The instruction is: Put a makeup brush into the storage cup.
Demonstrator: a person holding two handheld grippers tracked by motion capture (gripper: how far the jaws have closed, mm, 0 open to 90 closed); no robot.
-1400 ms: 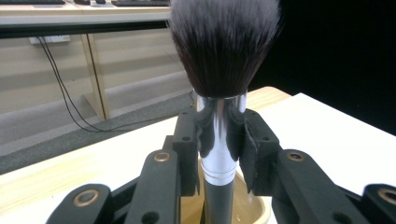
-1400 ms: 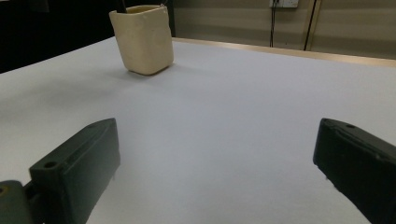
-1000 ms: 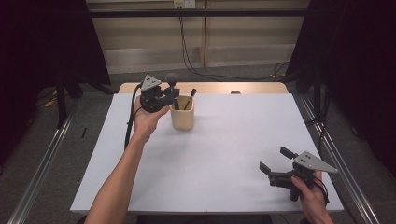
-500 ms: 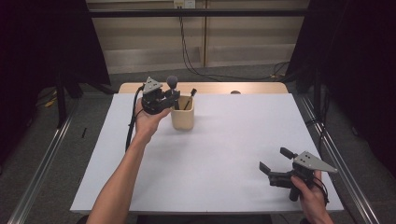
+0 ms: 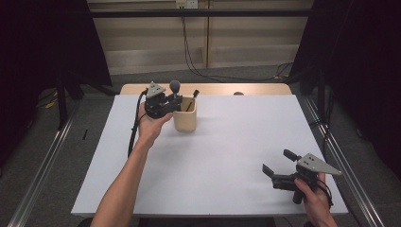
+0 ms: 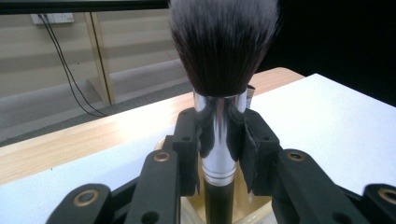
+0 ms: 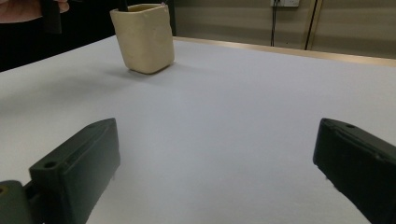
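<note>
Here, left gripper (image 5: pixel 176 100) near the far-left corner of the white table (image 5: pixel 236 142), jaws clamped on the silver ferrule of a makeup brush (image 6: pixel 223 70), bristles up, handle reaching down into the cream cup (image 5: pixel 185 119). Judged step: either lifting the brush from the cup or setting it in; not decidable from this moment. To do either well: keep the brush upright and centred over the cup mouth, travel straight along the handle's axis, avoid knocking the rim or the second dark-tipped tool (image 5: pixel 194 96) leaning in the cup, and hold the grip on the ferrule rather than the bristles. Risk, as a judgement: a sideways pull likely to tip the light cup.

Brush: dense rounded head, dark bristles paling toward the tips, polished metal ferrule with a fine ring, black handle below.

Cup: squarish, matte, standing upright just beside the left hand (image 5: pixel 150 127).

Right gripper (image 5: pixel 278 166) near the near-right corner, jaws wide apart and holding nothing, pointed across the table toward the cup.
</note>
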